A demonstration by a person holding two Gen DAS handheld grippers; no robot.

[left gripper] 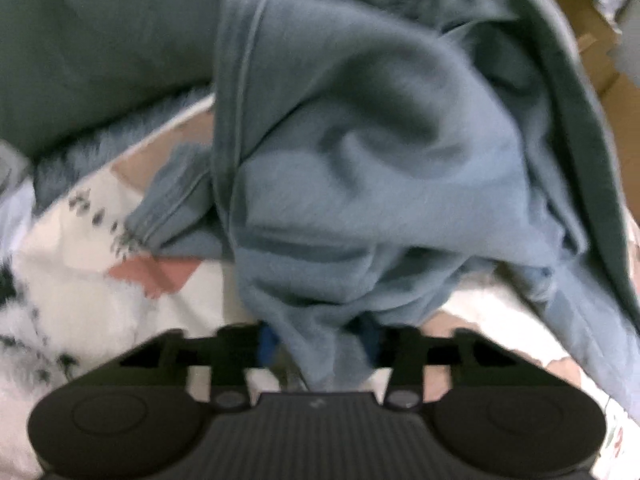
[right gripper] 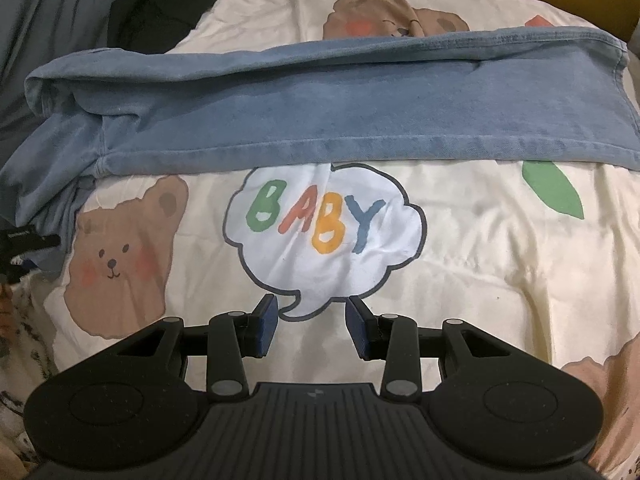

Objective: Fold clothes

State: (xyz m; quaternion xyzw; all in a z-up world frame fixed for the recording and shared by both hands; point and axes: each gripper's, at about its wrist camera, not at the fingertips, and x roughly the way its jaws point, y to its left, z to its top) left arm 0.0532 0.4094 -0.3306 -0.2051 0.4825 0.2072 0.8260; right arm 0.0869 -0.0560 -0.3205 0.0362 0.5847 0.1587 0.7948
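Observation:
A pair of light blue jeans (right gripper: 304, 112) lies stretched across the cream bedsheet (right gripper: 460, 264) in the right wrist view, legs stacked and running left to right. Its left end is bunched and lifted. In the left wrist view that bunched denim (left gripper: 352, 184) hangs in blurred folds, and my left gripper (left gripper: 318, 344) is shut on a gathered bit of it, blue pads (left gripper: 267, 346) just visible on either side. My right gripper (right gripper: 311, 326) is open over the sheet, nearer than the jeans' lower hem, with nothing between its fingers.
The sheet carries bear prints (right gripper: 120, 256) and a "BABY" speech bubble (right gripper: 320, 228). Dark clothes (right gripper: 160, 8) are piled at the far left. A grey-green cushion (left gripper: 92, 48) and a furry blue-grey item (left gripper: 96, 152) sit behind the lifted denim. A brown cardboard surface (left gripper: 592, 48) shows at the right.

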